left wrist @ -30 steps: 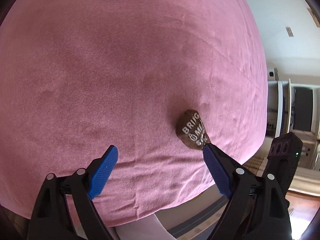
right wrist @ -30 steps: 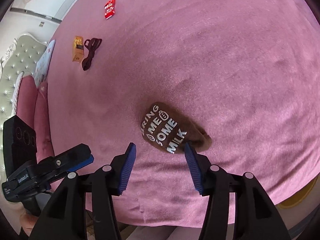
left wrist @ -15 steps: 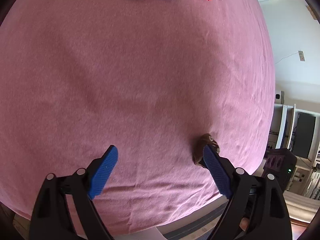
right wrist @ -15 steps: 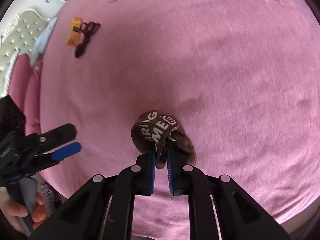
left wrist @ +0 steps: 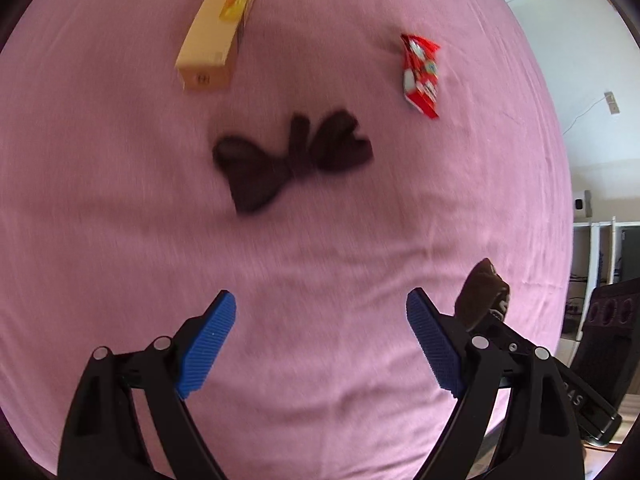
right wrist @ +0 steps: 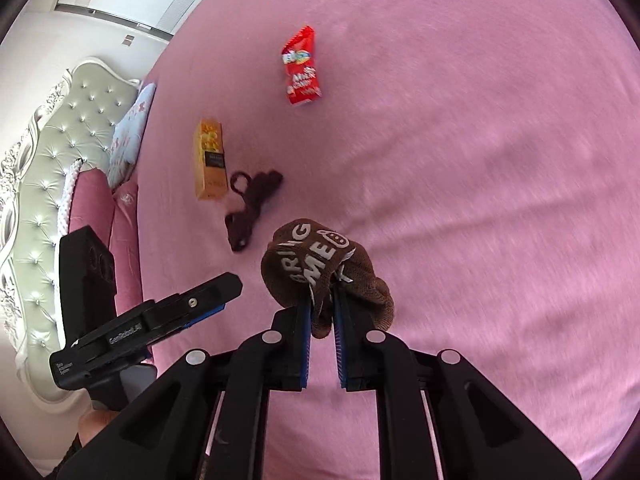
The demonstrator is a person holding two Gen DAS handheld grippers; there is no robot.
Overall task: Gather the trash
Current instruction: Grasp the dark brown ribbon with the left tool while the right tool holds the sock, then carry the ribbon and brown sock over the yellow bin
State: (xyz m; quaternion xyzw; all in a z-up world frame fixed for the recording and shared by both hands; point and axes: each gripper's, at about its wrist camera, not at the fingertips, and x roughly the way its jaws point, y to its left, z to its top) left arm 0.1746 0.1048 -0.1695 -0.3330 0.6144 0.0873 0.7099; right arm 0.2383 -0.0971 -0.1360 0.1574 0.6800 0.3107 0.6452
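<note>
Sock (right wrist: 320,264) hangs pinched in right gripper (right wrist: 321,320); left gripper (left wrist: 320,344) gapes empty beside it.

a bed (left wrist: 120,240) covered with a pink sheet (right wrist: 480,160) carries everything here. lying straight on the sheet are a yellow box (left wrist: 216,36), a red snack packet (left wrist: 420,74) and a dark brown cord (left wrist: 292,156) tied in a loose bow. the box and the cord lie near each other; from the right wrist view the cord's loop sits just beside the box's lower end. the packet lies apart from both. at the head of the bed rest a pink pillow (right wrist: 94,208) and a pale blue pillow (right wrist: 130,132).
</note>
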